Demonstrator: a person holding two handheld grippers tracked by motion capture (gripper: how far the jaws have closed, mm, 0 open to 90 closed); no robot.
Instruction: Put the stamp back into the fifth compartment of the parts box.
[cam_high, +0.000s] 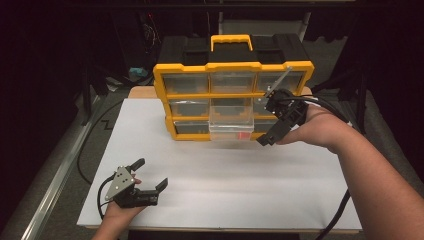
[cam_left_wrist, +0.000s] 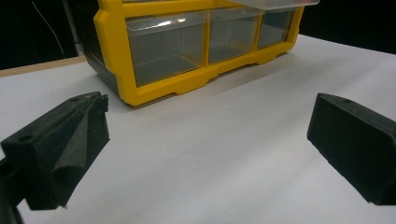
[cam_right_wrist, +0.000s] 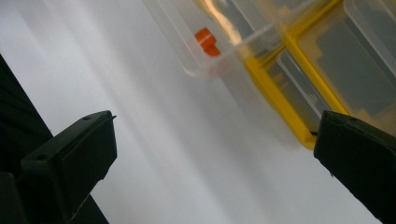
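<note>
A clear drawer (cam_high: 231, 122) is sticking out of the yellow organizer (cam_high: 233, 100), which is standing upright near the bench's far edge; a small orange piece (cam_right_wrist: 207, 41) is lying inside the drawer.

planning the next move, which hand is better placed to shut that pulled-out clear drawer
Right: its open tongs hover beside the pulled-out clear plastic drawer of the yellow organiser; the left tongs rest far off near the table's front edge.

Open tongs (cam_left_wrist: 205, 154) face yellow drawer organizer (cam_left_wrist: 187, 46).
</note>
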